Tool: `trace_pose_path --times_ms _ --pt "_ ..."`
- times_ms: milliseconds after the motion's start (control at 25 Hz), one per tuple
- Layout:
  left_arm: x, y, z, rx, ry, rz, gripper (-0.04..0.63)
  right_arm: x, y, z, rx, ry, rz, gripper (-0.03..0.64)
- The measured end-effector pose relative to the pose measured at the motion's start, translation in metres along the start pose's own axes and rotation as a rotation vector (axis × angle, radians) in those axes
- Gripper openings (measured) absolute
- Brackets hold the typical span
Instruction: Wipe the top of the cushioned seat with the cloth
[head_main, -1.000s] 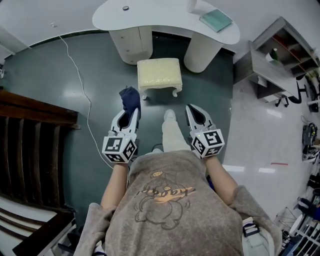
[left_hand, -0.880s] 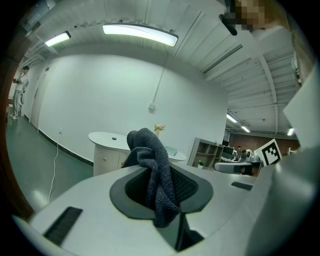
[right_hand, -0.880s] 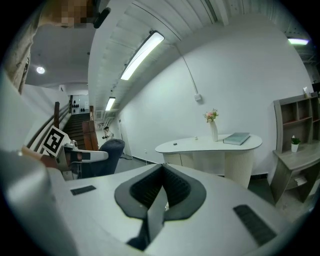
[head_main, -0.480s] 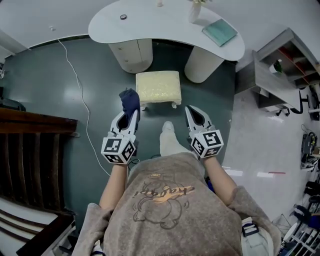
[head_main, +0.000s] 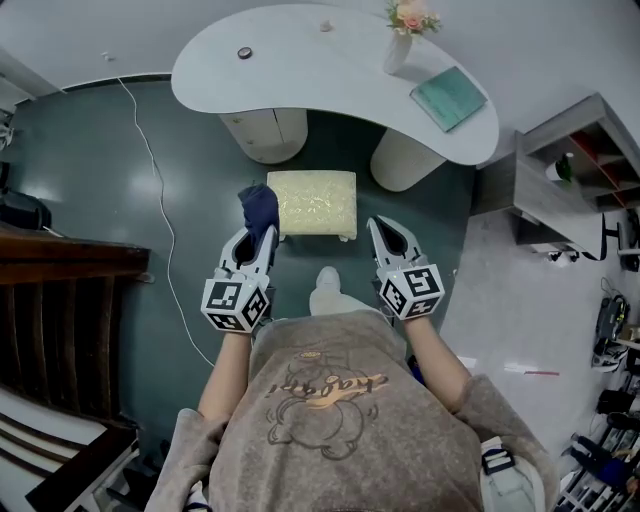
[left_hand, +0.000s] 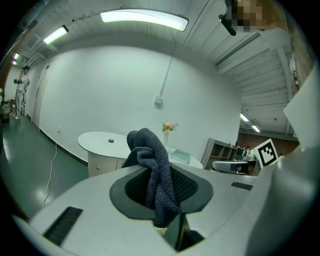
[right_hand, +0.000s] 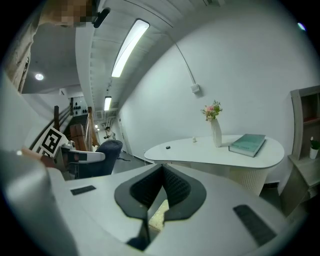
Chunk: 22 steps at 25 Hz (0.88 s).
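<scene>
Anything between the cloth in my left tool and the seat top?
Nothing visible. The cushioned seat has a bare top, and the cloth, clamped in the left tool, is just beside the seat's left edge.

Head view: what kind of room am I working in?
Likely a staged dressing corner inside a larger hall: a curved white vanity table with a flower vase, a cushioned seat before it, and strip lights high overhead.

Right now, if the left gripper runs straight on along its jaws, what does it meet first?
Likely the white table, past the cloth it holds; the left gripper seems to point level, above the cushioned seat. Height is uncertain.
</scene>
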<state>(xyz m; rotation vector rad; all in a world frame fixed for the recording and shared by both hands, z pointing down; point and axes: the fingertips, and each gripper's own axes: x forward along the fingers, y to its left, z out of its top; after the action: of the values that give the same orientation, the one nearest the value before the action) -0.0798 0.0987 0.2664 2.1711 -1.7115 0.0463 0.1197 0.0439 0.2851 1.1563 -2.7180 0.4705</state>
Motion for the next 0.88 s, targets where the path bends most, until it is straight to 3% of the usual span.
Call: trace_pose_path --times_ms 360,880 --pt "0.053 0.011 0.013 -0.021 0.005 0.004 0.086 0.037 -0.038 0.012 0.003 0.022 0.002 0.002" --pt "0.103 0.03 0.026 0.03 0.058 -0.104 0.086 0.07 -0.056 0.007 0.023 0.028 -0.076 0.002"
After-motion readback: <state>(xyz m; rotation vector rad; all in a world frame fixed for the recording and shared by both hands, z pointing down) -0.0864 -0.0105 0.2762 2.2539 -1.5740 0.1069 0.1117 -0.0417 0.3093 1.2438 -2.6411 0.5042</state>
